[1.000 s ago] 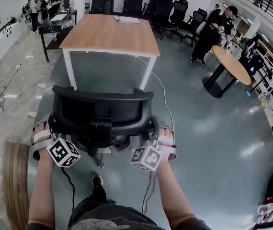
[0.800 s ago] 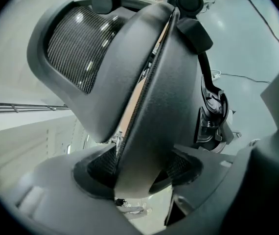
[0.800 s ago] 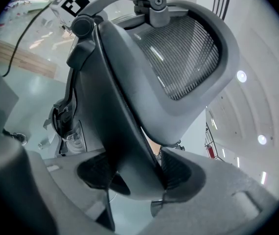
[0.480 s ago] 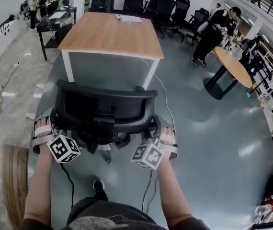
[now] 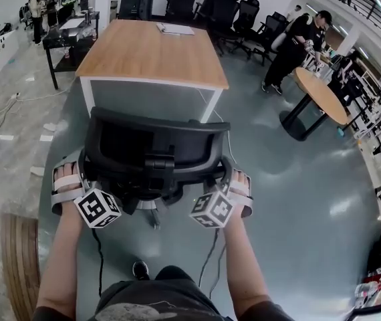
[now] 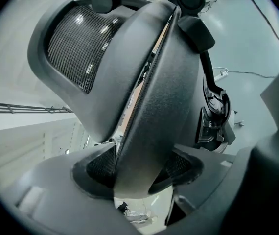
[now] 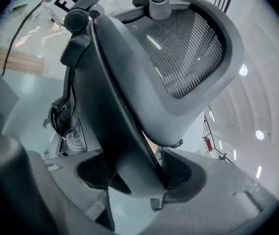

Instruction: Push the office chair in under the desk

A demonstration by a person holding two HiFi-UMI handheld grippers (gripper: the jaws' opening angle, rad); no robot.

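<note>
Tool pads [image 6: 100, 166] on chair [image 6: 164, 97]: gripper views.

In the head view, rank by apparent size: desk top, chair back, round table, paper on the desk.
1. Desk top and chair back: about alike; the chair is nearer, so left unranked.
2. Round table.
3. Paper.

Likely open office, wooden desk [image 5: 152, 53], spare chairs [image 5: 242, 17]

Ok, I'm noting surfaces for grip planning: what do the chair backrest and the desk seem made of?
Chair backrest: dark woven mesh, light showing through its grid, in a matte grey rim, probably moulded plastic. Desk: smooth orange-brown wood-look top, likely laminate or veneer; white underframe, possibly painted metal.
</note>
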